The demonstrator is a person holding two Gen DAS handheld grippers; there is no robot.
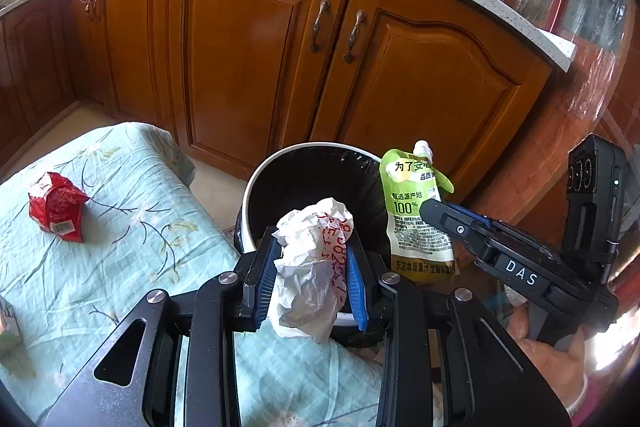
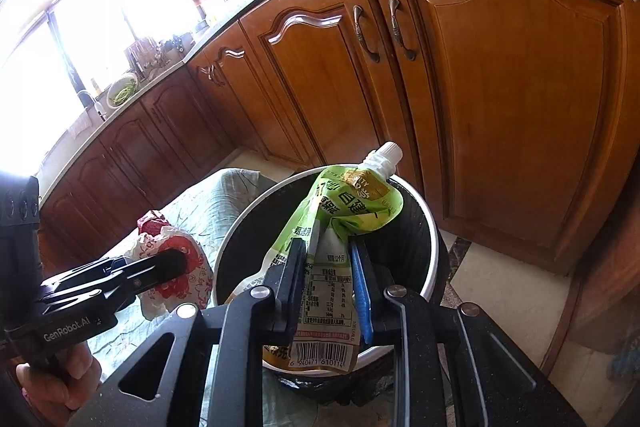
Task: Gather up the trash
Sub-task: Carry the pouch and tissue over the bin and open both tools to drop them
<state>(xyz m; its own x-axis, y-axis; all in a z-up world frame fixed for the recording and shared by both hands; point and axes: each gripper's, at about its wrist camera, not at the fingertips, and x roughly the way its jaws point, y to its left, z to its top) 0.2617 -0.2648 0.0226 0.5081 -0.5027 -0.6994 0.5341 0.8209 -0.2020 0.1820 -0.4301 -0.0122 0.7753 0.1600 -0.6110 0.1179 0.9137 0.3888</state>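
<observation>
The left hand-held gripper (image 1: 311,269) clamps a crumpled white plastic bag (image 1: 310,267) and the right hand-held gripper (image 2: 326,283) a green juice pouch (image 2: 320,267), spout up, above the black-lined bin (image 2: 400,251). Only the left view shows a red wrapper (image 1: 56,205) near the bench's (image 1: 120,267) left edge.

A crumpled white wrapper (image 1: 310,267) with red print is pinched upright, level with the near rim of the bin (image 1: 256,179), a round white-rimmed pail lined with a black bag. A green juice pouch (image 2: 320,267) (white spout up, barcode at its lower edge) hangs upright over the bin's opening, creased near the top. A red packet (image 1: 56,207) lies crumpled on the flowered cloth, well apart from the bin, possibly torn open.
</observation>
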